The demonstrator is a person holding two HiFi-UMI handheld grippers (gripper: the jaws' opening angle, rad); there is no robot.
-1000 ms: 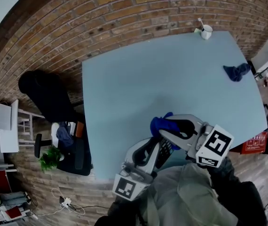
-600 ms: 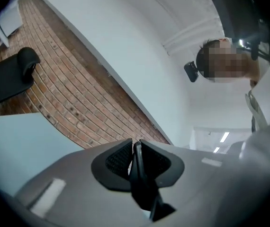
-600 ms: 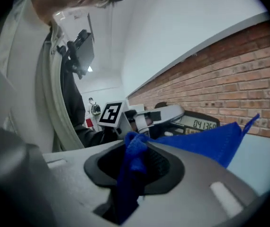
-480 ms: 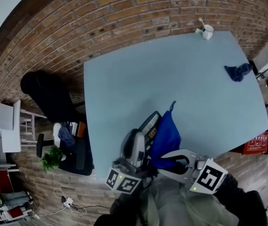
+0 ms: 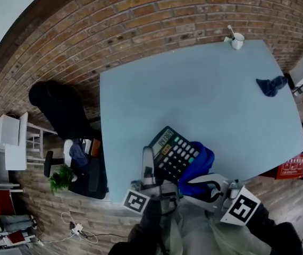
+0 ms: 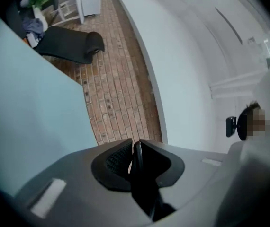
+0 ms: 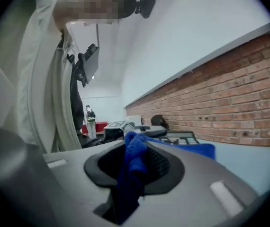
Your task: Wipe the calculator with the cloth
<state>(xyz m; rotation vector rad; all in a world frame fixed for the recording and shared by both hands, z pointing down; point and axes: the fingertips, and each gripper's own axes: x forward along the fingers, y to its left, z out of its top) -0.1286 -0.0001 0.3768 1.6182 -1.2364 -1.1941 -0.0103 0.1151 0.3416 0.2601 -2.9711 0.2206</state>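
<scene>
Our left claw (image 5: 149, 169) grips the calculator (image 5: 174, 152) by its edge; the cloth (image 5: 200, 161), clenched in our right claw (image 5: 196, 184), lies just right of it.

Blue cloth (image 5: 200, 162) — half behind calculator (image 5: 173, 151)

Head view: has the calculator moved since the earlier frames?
Yes. The calculator has rolled from edge-on to keys facing the camera, staying over the near edge of the table, beside the cloth.

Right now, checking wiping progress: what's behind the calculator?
The blue cloth, in the right gripper, sticks out past the calculator's right edge. The calculator hides how far it reaches behind.
</scene>
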